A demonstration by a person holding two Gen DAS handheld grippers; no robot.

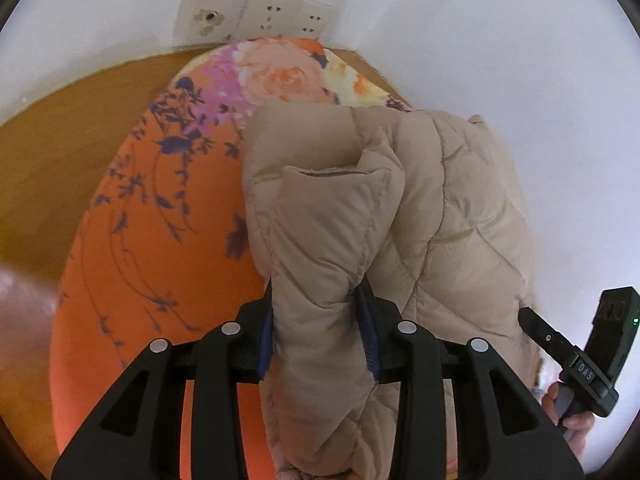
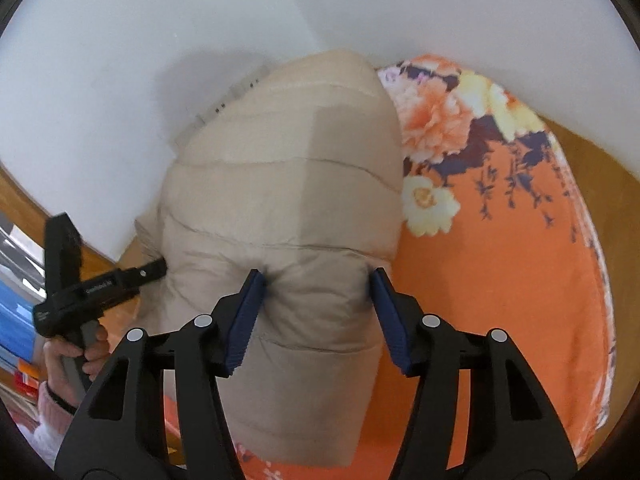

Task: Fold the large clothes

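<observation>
— Black left gripper, jaws clenched on a tan puffy jacket?
— Yes. Right gripper pinches another fold; jacket runs away from both, over the orange floral bedcover.

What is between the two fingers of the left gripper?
In the left wrist view, a bunched fold of the beige quilted jacket fills the gap of the left gripper; both blue pads press it.

Home bedroom, floral bedspread, wall sockets
</observation>
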